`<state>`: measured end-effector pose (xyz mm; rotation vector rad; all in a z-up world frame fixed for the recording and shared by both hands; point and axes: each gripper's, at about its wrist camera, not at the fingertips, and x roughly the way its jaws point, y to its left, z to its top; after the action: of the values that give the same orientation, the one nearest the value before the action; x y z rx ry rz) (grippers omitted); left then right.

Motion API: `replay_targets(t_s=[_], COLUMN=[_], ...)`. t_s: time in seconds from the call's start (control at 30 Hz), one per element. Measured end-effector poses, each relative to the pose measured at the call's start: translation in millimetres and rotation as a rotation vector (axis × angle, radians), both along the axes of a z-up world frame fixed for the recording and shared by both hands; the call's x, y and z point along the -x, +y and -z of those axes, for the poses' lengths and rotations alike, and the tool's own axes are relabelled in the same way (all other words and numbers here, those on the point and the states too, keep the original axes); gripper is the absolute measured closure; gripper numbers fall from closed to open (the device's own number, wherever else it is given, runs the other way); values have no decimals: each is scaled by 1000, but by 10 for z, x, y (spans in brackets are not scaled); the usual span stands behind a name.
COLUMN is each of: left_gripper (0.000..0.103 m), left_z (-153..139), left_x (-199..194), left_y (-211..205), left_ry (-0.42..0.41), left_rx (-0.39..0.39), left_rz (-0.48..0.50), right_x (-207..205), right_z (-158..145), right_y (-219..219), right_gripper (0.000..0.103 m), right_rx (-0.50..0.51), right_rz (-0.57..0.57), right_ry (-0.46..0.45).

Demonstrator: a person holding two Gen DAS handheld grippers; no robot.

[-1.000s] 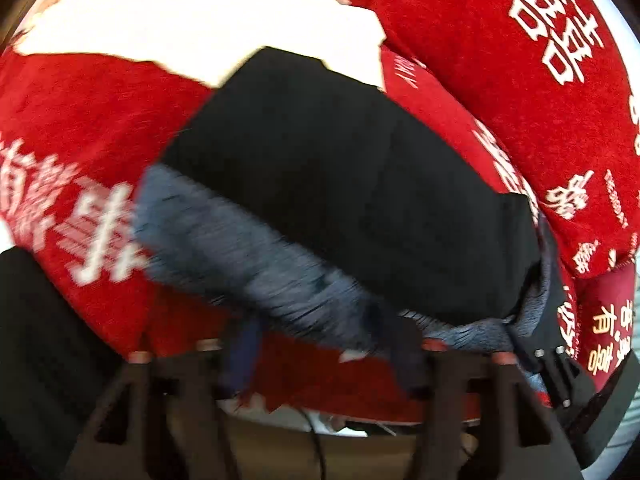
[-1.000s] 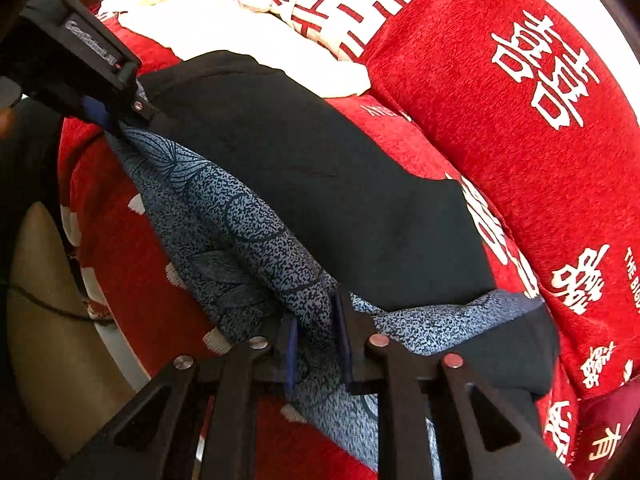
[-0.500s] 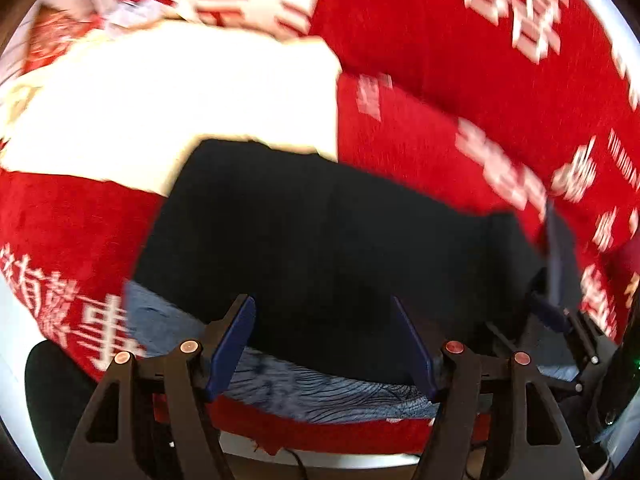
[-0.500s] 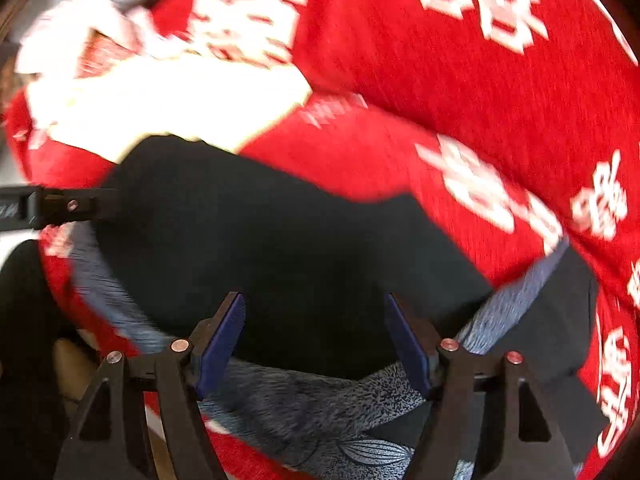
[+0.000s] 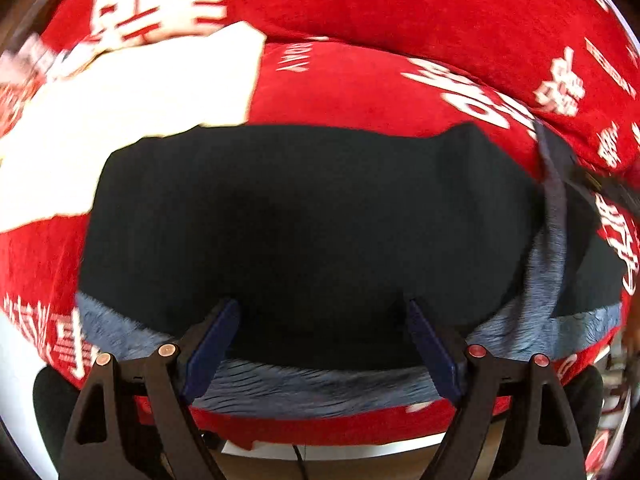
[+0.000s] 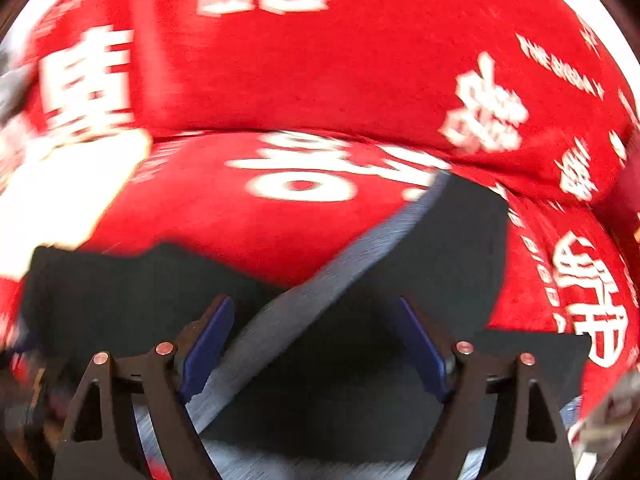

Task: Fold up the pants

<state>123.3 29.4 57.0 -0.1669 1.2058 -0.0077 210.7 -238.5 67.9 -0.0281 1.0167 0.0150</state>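
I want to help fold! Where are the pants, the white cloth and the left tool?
pants (image 5: 304,216), left wrist view, black middle.
white cloth (image 5: 132,112), left wrist view, centre.
left tool (image 5: 320,340), left wrist view, between open fingertips.

Your left gripper (image 5: 324,348) and right gripper (image 6: 316,344) both stand wide apart, nothing between the fingers. The pants (image 5: 304,224) lie ahead; the red cushion (image 5: 400,4) walls off the far side.

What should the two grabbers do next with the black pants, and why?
Probably bring the right gripper down to pinch the loose blue-grey strip. Both it and the left gripper are open and empty, and the pants lie folded except that strip.
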Motion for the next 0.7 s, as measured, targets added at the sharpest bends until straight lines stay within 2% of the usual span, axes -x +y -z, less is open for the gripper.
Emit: replay_targets(t_s=[0.07, 0.17, 0.23, 0.27, 0.3, 0.37, 0.43, 0.53, 0.7], left_gripper=[17, 17, 17, 17, 17, 17, 17, 17, 17], left_z=[-12, 4, 30, 45, 54, 55, 49, 35, -16], left_x=[-72, -134, -137, -144, -154, -153, -157, -174, -140], left_y=[-165, -364, -423, -443, -459, -461, -446, -448, -449], left_ry=[11, 21, 27, 29, 29, 25, 28, 32, 40], left_rx=[-1, -33, -63, -75, -81, -85, -83, -63, 23], left_rz=[44, 93, 110, 119, 125, 129, 123, 123, 124], right_x=[-387, -788, -865, -867, -828, -721, -551, -189, 765], right_z=[191, 491, 606, 587, 571, 492, 393, 178, -174], right_y=[-136, -231, -250, -270, -283, -369, -511, -733, -1168], right_gripper=[17, 17, 17, 18, 23, 70, 89, 92, 92], right_rx=[3, 42, 40, 26, 9, -4, -76, -121, -191], right_rz=[82, 145, 160, 159, 162, 170, 167, 201, 316], right_ry=[126, 303, 345, 328, 316, 311, 297, 219, 64])
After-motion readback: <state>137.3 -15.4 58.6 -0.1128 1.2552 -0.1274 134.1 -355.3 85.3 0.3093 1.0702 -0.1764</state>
